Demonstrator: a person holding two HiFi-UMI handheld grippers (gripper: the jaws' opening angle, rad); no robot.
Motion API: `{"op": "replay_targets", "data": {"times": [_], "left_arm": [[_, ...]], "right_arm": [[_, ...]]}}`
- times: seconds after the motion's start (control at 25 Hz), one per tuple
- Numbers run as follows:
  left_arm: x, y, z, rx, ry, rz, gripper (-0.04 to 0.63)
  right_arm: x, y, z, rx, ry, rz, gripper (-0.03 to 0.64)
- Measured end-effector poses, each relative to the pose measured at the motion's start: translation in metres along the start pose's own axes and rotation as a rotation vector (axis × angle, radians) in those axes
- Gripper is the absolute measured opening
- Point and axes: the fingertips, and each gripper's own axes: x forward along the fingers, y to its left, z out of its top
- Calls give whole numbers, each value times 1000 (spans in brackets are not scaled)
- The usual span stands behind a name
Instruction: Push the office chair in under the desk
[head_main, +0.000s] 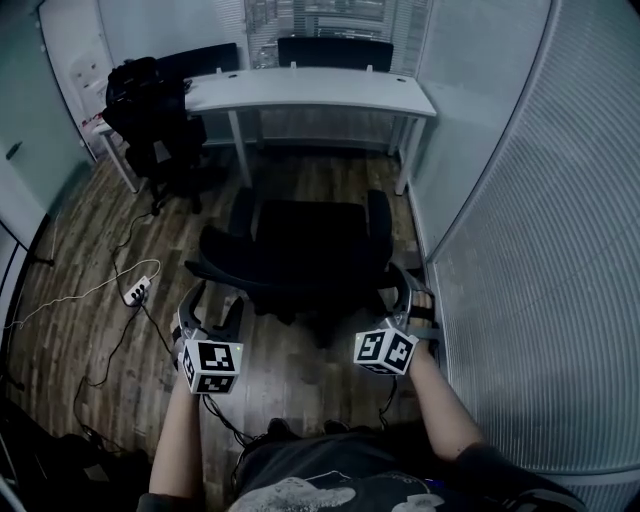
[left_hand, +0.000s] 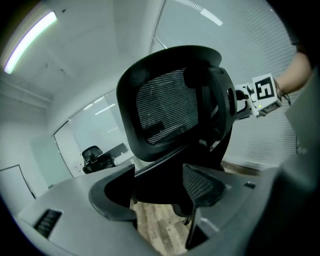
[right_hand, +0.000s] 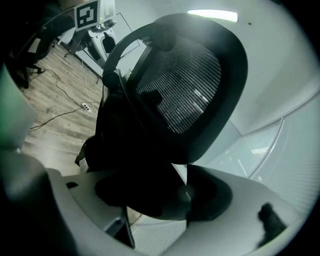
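A black mesh office chair stands in the middle of the wood floor with its back toward me, facing the white desk and well short of it. My left gripper is at the left edge of the backrest, and its jaws stand wide open with the dark chair frame between them. My right gripper is at the right edge of the backrest, also open around the frame. Across the chair, each gripper view shows the other gripper's marker cube.
A second black chair piled with dark things stands at the desk's left end. Another chair back shows behind the desk. A power strip and cables lie on the floor at left. A ribbed partition wall runs close along the right.
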Motion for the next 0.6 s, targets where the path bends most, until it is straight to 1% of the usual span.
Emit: {"op": "replay_targets", "data": {"times": [0.12,0.2,0.24,0.32,0.36,0.4,0.52,0.6], "left_arm": [[12,11,-13,107,25,-29,288],[21,15,-21,202,36,-40,288],[26,17,-24,268,38,-37,288],[35,19,-31,431,36,-27,291],[39,19,-33,497,37,-28,295],[43,18,-36,547,41,-34,298],[58,15,-45,665,40,-35,308],[68,15,-45,705,9,-16,307]], "right_arm": [[3,3,3,-20,23,-1,302],[5,5,1,-13,26,-13,302],[5,6,1,-9,27,-21,302],[6,7,0,-3,39,-32,302],[6,7,-1,-1,50,-33,302],[6,7,-1,0,64,-33,302],[7,8,-4,2,103,-36,302],[8,8,-6,2,121,-41,302]]}}
